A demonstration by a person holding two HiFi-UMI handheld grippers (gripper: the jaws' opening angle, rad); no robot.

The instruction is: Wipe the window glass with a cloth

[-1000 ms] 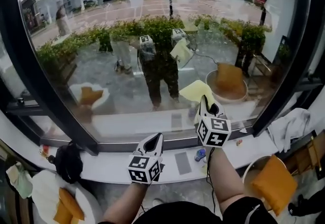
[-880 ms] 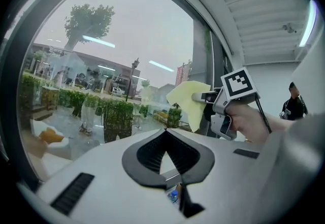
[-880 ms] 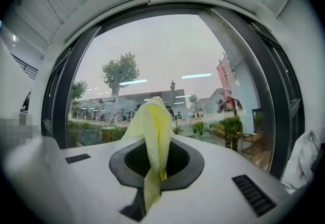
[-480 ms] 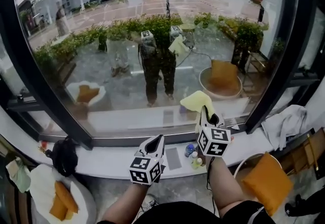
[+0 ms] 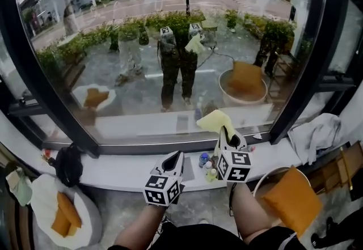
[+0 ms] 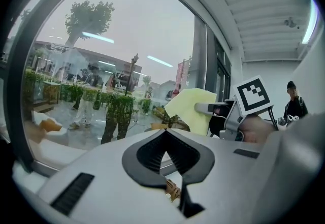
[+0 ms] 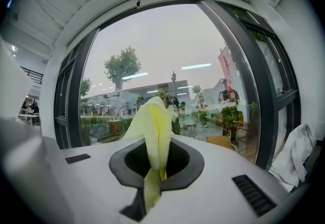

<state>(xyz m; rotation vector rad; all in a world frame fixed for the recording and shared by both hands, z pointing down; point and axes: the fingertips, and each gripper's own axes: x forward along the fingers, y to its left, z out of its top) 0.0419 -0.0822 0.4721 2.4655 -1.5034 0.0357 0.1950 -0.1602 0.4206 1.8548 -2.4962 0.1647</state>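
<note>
Pinched yellow cloth tight in R claw, lower center-right of head view. Poked cloth top up by bottom edge of window glass; touching or not, couldn't tell. Held L claw at lower center, pressed together w/ nothing inside, just left of R claw & apart from it. Hung both over white sill near small bottles.

Head view looks down on window glass; the 2 gripper views face it
</note>
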